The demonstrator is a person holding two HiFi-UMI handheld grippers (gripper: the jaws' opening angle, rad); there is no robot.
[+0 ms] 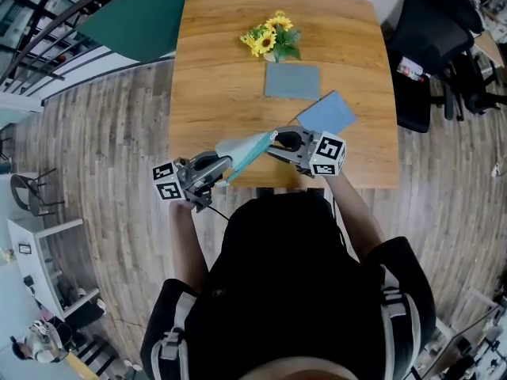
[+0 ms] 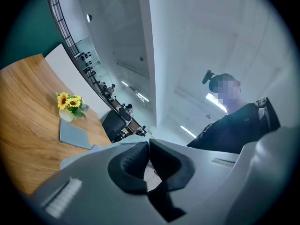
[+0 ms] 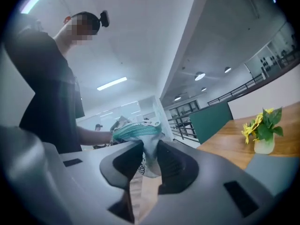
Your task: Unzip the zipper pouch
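The zipper pouch is hanging in the air above the near edge of the table, stretched between the two grippers. It is pale grey, with a teal zipper band running along its upper edge. Its contents are not showing, and whether the zipper is open cannot be told.

The right gripper is clamping its jaws on the pale fabric at one end, just below the teal band. Dark print on that fabric is showing between the jaws but is too small to read. The left gripper is pinching the opposite end, its jaws pressed together with only a thin pale sliver between the pads. Each gripper is carrying a cube with black-and-white square markers.

Farther back on the table, two blue-grey mats are lying flat, close together. Beyond them a small white pot is holding yellow sunflowers. A black chair is standing to the right of the table.
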